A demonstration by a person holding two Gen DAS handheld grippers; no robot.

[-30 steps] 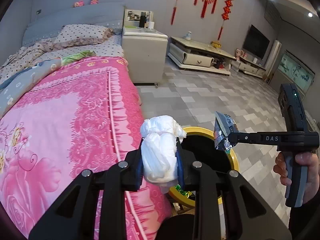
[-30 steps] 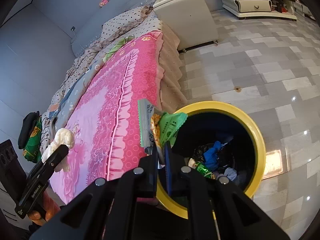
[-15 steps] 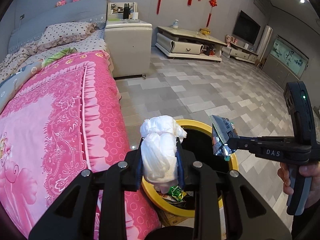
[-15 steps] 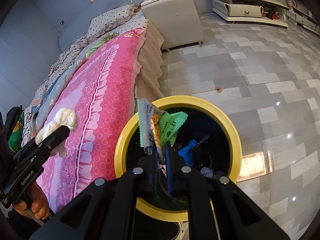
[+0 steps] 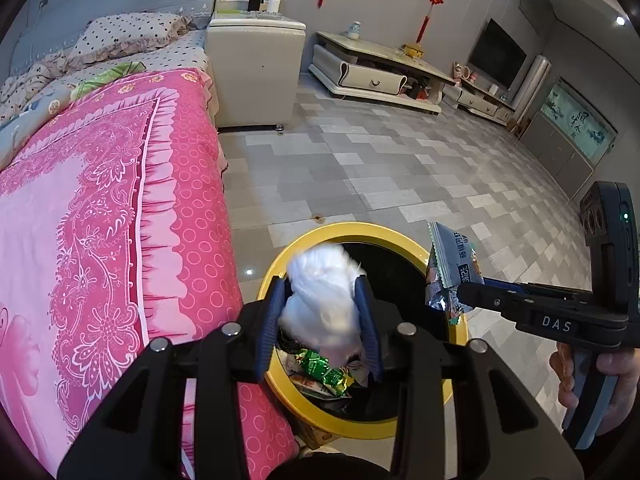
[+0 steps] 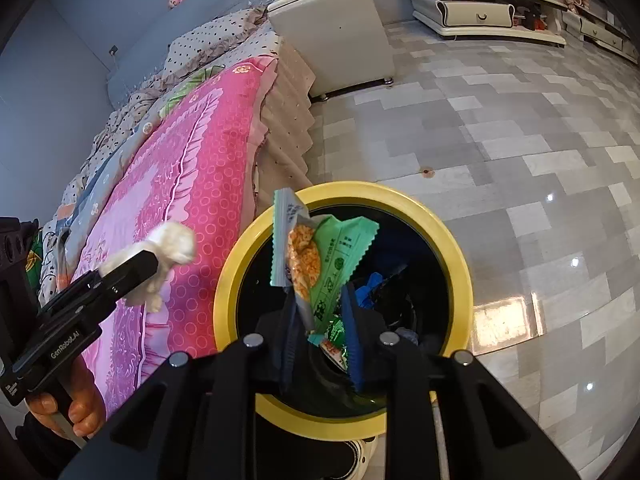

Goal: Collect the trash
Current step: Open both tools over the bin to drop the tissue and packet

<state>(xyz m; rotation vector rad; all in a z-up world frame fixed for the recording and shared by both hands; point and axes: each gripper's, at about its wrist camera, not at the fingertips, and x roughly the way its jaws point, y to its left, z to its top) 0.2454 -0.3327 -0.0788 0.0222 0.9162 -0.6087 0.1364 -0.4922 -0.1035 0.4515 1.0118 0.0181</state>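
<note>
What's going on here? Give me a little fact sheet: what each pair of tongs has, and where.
left tongs: jaws just opening, white tissue wad between them, blurred
right tongs: jaws just opening, snack wrappers slipping loose
below both: yellow-rimmed bin, trash already inside
beside bin: bed with pink cover

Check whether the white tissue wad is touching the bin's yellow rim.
Apart. In the right wrist view, pink bedspread shows between the white tissue wad and the yellow rim, leaving a plain gap.
</note>
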